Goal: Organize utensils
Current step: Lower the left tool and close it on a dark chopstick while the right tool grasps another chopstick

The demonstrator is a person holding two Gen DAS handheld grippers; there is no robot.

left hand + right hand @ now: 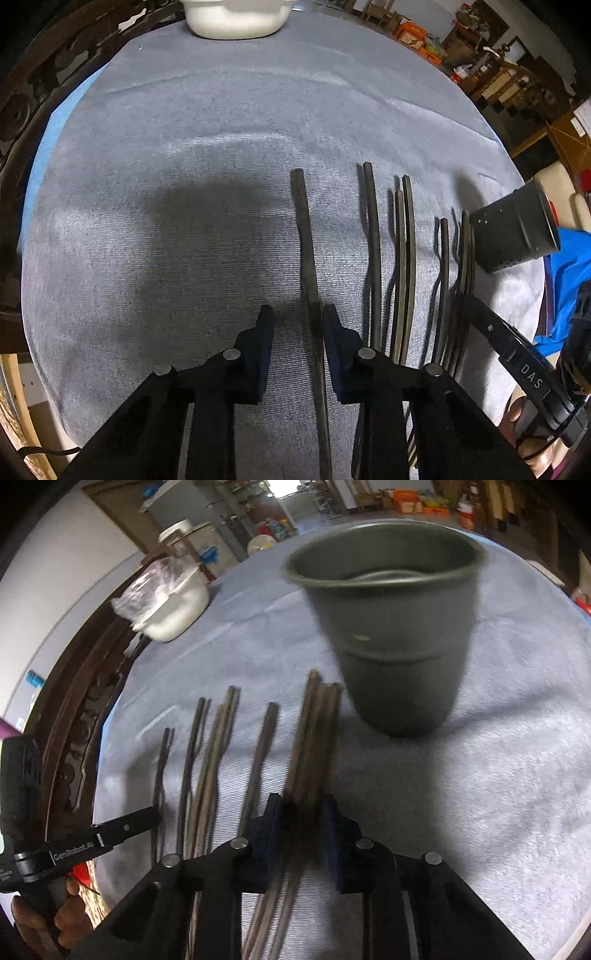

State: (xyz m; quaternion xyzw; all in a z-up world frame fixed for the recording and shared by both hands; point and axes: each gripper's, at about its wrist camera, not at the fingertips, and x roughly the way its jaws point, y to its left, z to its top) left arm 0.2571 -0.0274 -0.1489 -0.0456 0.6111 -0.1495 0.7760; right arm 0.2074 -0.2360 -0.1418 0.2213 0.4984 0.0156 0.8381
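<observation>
Left claw [297, 317]: your jaws straddle one stick [308, 258] low in the frame; a gap shows on its left side, so not clamped yet.
Right claw [303, 808]: closed around a stick bundle [314, 738], bottom centre.
Cup [391, 635]: upright on the bench [480, 775], upper centre-right.
Risk: you lift early and the left stick slips; the bundle may fan and miss the cup.

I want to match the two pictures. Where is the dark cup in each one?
Left wrist view: the dark cup sits at the right edge, beside the chopsticks.
Right wrist view: the dark cup stands big at top centre, beyond the chopsticks.
Shared landmark: the white container at the table's far edge.
</observation>
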